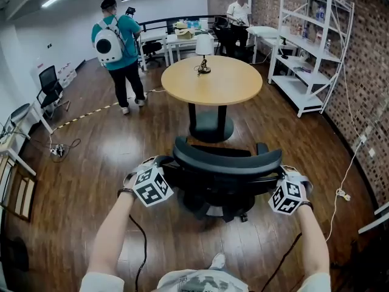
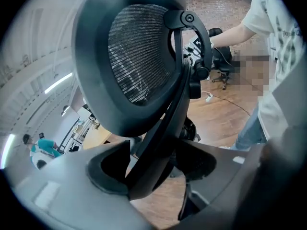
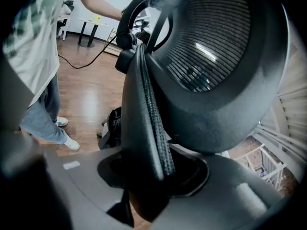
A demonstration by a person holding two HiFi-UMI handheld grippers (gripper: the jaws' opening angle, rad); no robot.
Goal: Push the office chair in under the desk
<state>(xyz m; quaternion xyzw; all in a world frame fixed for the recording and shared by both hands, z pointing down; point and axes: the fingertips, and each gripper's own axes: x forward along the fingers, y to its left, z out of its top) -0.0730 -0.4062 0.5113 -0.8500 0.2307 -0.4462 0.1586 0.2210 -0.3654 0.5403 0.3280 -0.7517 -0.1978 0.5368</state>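
A black mesh office chair [image 1: 226, 170] stands on the wooden floor in front of me, its back toward me. Beyond it is a round wooden desk [image 1: 213, 81] on a black pedestal. My left gripper [image 1: 160, 164] is shut on the left edge of the chair's backrest, and in the left gripper view the black frame [image 2: 152, 169] runs between the jaws. My right gripper [image 1: 277, 174] is shut on the right edge, and in the right gripper view the mesh-lined rim [image 3: 151, 143] sits clamped between the jaws. The headrest [image 2: 136, 56] fills the upper part of both gripper views.
A small lamp [image 1: 204, 50] stands on the round desk. A person with a white backpack [image 1: 118, 47] stands at the far left, another person [image 1: 238, 14] at the back. White shelving [image 1: 310, 47] lines the brick wall on the right. Cables [image 1: 64, 148] lie on the floor.
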